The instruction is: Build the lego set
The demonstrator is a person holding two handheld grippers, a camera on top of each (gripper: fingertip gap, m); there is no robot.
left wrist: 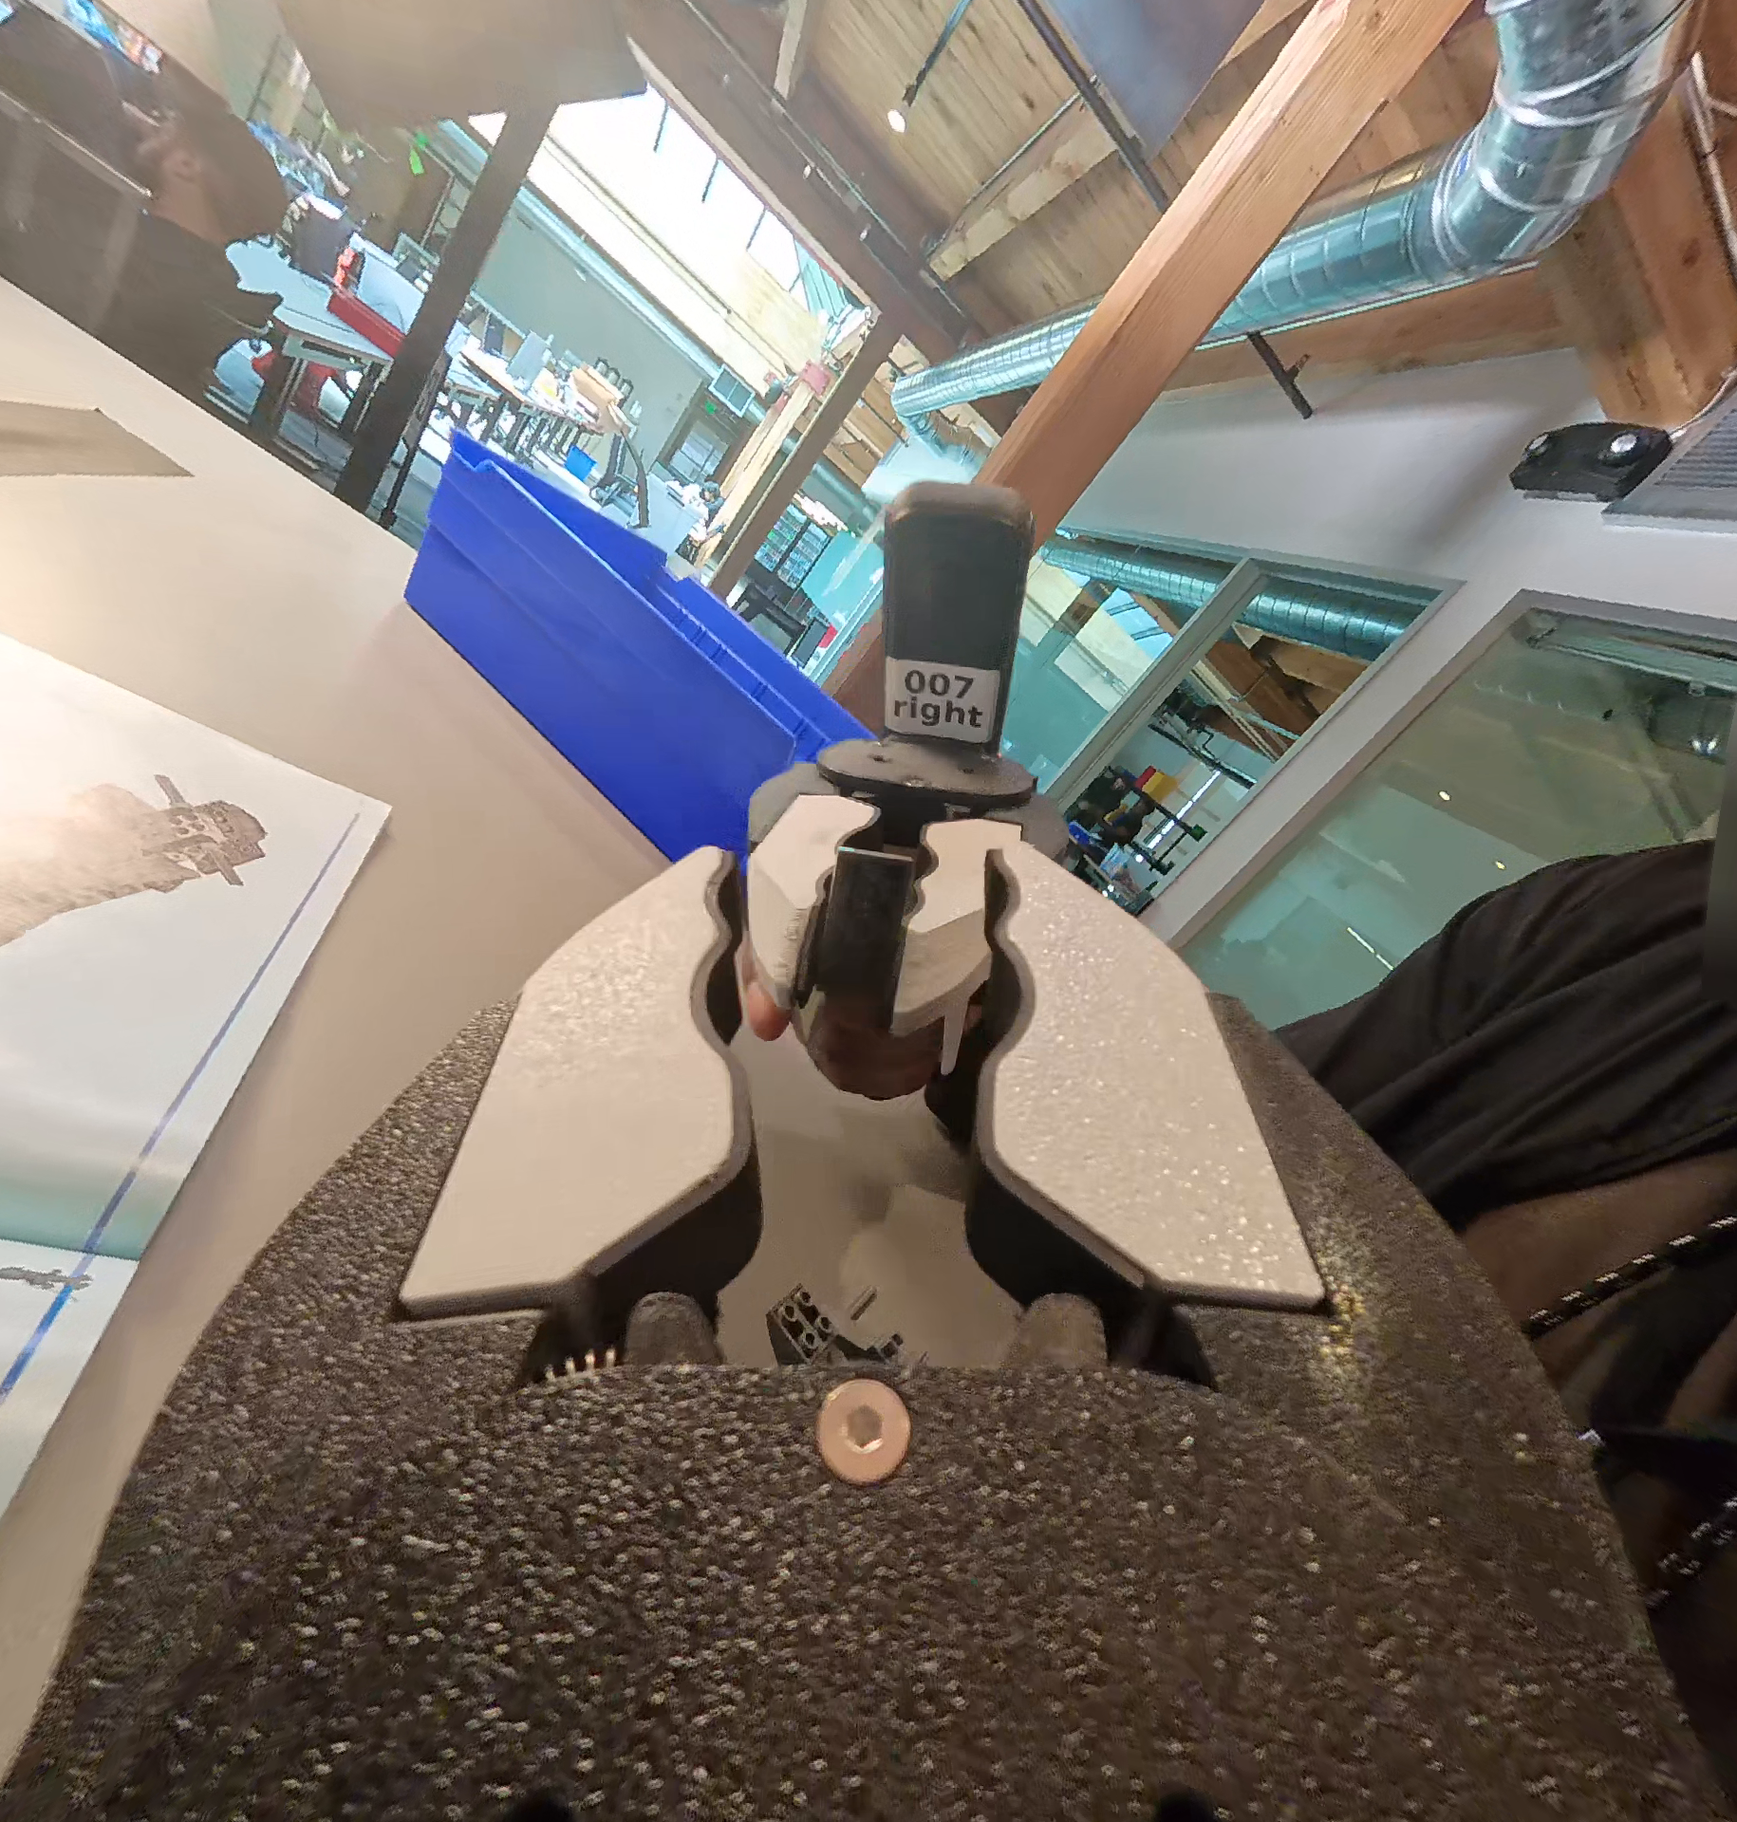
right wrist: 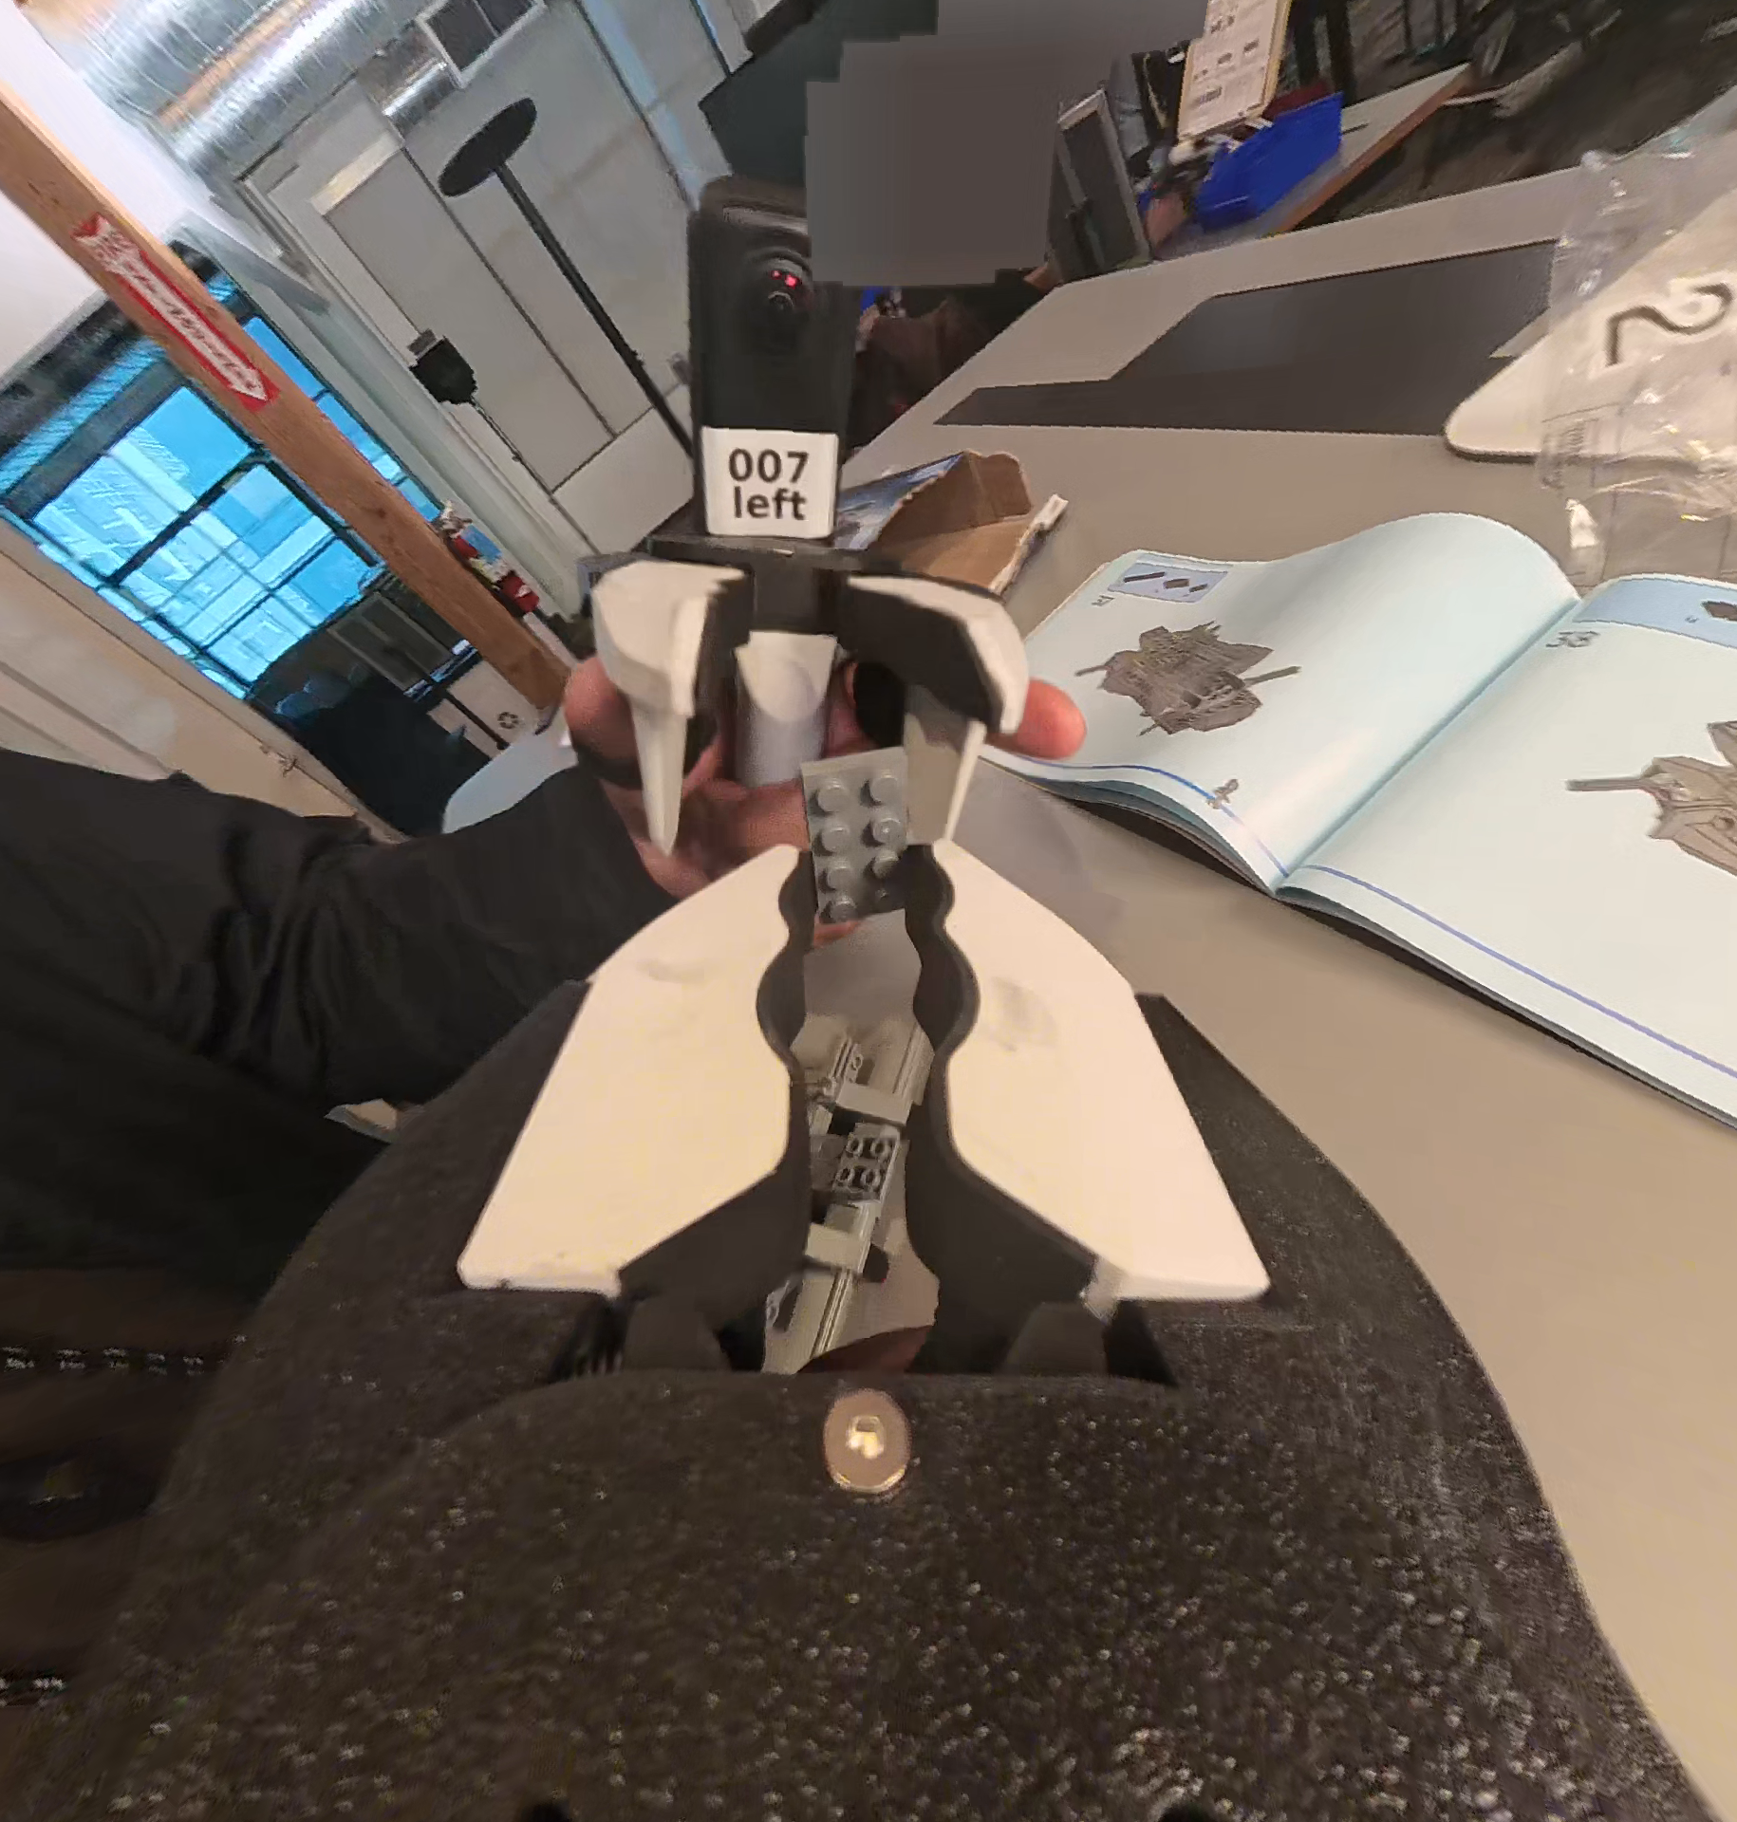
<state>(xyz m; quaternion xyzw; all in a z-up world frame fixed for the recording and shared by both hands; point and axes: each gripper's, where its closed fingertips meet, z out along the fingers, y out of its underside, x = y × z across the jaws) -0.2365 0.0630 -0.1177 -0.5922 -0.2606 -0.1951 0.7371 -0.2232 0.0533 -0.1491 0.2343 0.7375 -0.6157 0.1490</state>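
Note:
The two grippers face each other, tip to tip, above the table. My right gripper [right wrist: 863,868] is shut on the lower end of a grey studded two-by-four plate [right wrist: 850,818], which stands upright with its studs toward this camera. In the left wrist view the plate [left wrist: 860,917] looks dark between the right gripper's [left wrist: 860,986] fingers. My left gripper [left wrist: 860,887] is open, its fingers wide on both sides of the right gripper's tips. In the right wrist view the left gripper [right wrist: 805,838] has its fingers spread. One finger [right wrist: 943,779] is beside the plate's upper edge and the other [right wrist: 657,749] is well clear.
An open instruction booklet [right wrist: 1387,789] lies on the grey table [right wrist: 1239,1134], and also shows in the left wrist view [left wrist: 105,986]. A blue bin [left wrist: 598,631], a cardboard box [right wrist: 963,513] and a clear plastic bag [right wrist: 1683,345] stand farther off. A grey brick assembly [right wrist: 855,1154] lies below the right fingers.

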